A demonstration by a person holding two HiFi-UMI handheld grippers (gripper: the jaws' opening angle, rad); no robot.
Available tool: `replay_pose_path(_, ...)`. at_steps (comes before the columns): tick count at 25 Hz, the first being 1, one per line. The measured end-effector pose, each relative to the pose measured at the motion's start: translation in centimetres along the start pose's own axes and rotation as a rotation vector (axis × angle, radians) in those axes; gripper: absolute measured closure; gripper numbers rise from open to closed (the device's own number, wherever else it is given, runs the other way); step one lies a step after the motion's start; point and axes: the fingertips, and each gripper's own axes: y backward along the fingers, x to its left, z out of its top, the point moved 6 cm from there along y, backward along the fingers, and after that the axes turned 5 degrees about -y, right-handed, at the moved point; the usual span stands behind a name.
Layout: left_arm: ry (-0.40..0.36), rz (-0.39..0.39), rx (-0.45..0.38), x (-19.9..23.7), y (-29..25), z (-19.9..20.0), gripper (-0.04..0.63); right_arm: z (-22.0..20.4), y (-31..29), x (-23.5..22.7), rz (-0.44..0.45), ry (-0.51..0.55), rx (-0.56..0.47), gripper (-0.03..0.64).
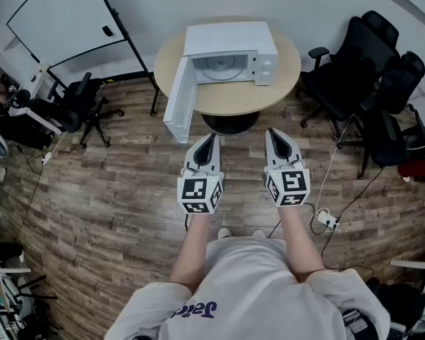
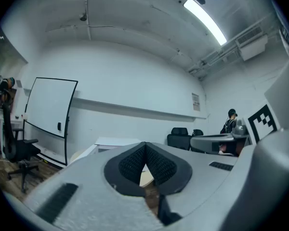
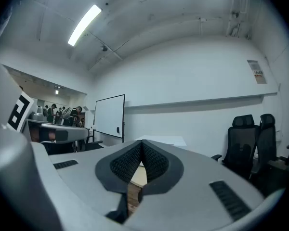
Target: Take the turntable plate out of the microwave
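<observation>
A white microwave [image 1: 230,52] stands on a round tan table [image 1: 227,98] with its door [image 1: 178,99] swung open toward the left. Inside lies the glass turntable plate [image 1: 220,65]. My left gripper [image 1: 211,136] and right gripper [image 1: 272,131] hover side by side over the floor, well short of the table, both shut and empty. In the left gripper view the left gripper [image 2: 145,145] has its dark pads closed tip to tip, with the microwave [image 2: 116,143] low behind them. In the right gripper view the right gripper [image 3: 141,143] is closed the same way before the microwave [image 3: 164,140].
Black office chairs [image 1: 361,76] crowd the right of the table, and another chair [image 1: 85,108] stands at the left near a whiteboard [image 1: 64,16]. A power strip [image 1: 326,219] with cables lies on the wood floor [image 1: 113,190] at my right. People [image 3: 53,112] stand far off.
</observation>
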Motion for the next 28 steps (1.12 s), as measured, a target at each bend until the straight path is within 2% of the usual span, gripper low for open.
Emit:
replay_pose_path(3,0.094,-0.054,-0.046,1.0,0.6,0.1,0.581,-0.3,-0.6,1.3,0.003,-0.002,0.001,0.601)
replay_pose_path(5,0.122,-0.085,-0.055,1.4,1.0,-0.1,0.581,-0.5,-1.1,2.1,0.0,-0.009,-0.001,0.601)
replay_pose_path(11,0.1,-0.134,-0.043,2.7,2.7,-1.0,0.581,-2.0,-2.0,4.6,-0.06,-0.118,0.02,0.601)
replay_pose_path(20,0.102,-0.132,-0.039,4.1,3.4,-2.6,0.581,-3.7,-2.9,8.0,-0.027,-0.097,0.07,0.6)
replay_pose_path(24,0.102,-0.132,-0.029,3.8,1.4,-3.4,0.581,-4.0,-4.2,7.4,0.004,-0.099,0.068,0.6)
replay_pose_path(28,0.086,-0.131,-0.01,3.9,-2.3,-3.8,0.581,-4.3,-7.0,4.5,-0.002,-0.131,0.064,0.6)
